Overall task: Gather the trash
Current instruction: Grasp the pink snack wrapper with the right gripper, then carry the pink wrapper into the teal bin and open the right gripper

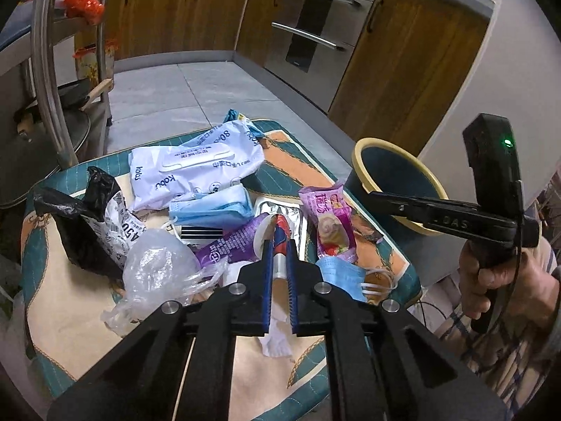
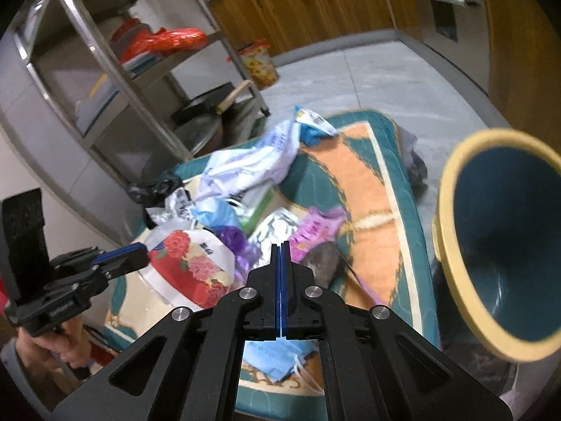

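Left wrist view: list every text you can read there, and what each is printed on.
"kabu": white wet-wipes pack, printed twice, upside down.
"80": same pack, top edge; the small print on its flap label is unreadable.
"A50", roughly: white crumpled wrapper, partly hidden.
"DAS": right gripper, on its arm; letters before it are cut off.
Pink snack wrapper: Chinese characters, too blurred.
Purple wrapper: unreadable.

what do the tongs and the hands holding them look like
Both tongs are matte black, angular linkage frames with round silver pivot bolts and blue ribbed pads on the two fingers. The left tongs and right tongs look identical. The right one's upright black block shows a small green light and its bar reads "DAS". The bare right hand grips a black handle with a thin dark cable.
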Demonstrator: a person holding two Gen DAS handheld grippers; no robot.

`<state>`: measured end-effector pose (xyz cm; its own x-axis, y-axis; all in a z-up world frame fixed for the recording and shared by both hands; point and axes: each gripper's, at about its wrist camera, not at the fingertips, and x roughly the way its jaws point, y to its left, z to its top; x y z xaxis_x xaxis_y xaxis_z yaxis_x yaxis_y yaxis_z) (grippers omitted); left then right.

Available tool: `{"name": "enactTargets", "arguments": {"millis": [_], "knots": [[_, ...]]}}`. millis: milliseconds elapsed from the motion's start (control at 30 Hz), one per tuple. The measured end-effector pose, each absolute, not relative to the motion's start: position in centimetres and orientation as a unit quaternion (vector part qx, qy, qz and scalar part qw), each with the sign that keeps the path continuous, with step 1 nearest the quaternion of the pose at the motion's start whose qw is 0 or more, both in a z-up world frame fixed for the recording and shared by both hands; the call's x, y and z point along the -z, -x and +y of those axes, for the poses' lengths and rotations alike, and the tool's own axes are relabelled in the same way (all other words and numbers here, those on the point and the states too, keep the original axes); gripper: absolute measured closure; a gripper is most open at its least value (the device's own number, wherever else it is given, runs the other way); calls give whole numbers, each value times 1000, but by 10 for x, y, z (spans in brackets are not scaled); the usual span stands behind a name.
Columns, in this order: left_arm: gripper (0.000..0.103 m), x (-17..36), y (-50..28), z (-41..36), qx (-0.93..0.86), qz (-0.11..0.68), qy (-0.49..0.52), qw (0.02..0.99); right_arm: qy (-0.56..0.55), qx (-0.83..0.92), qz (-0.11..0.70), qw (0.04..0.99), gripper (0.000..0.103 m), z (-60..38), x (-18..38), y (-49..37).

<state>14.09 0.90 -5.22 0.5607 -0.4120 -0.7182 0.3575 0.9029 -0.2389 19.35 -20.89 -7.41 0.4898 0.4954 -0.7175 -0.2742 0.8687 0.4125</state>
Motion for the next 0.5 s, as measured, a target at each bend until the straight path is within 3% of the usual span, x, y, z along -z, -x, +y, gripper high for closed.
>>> {"name": "enactTargets", "arguments": {"millis": [33, 100, 267, 333, 433, 467, 500], "knots": [[96, 51, -140, 8, 219, 413, 32, 883, -123, -227, 455, 852, 91, -209, 76, -193], [96, 48, -139, 8, 220, 408, 34, 885, -119, -230, 460, 849, 67, -206, 80, -193], [96, 38, -137, 12, 218, 392, 47, 892, -96, -236, 468, 846, 65, -196, 91, -197], [96, 35, -136, 15, 217, 387, 51, 895, -91, -238, 472, 844, 67, -194, 96, -200], [96, 31, -136, 19, 213, 378, 57, 899, -88, -242, 481, 838, 87, -190, 104, -204], [96, 29, -136, 20, 211, 376, 59, 900, -88, -246, 482, 836, 99, -190, 105, -204], [96, 26, -137, 22, 209, 372, 62, 902, -89, -248, 479, 837, 102, -190, 105, -203]]}}
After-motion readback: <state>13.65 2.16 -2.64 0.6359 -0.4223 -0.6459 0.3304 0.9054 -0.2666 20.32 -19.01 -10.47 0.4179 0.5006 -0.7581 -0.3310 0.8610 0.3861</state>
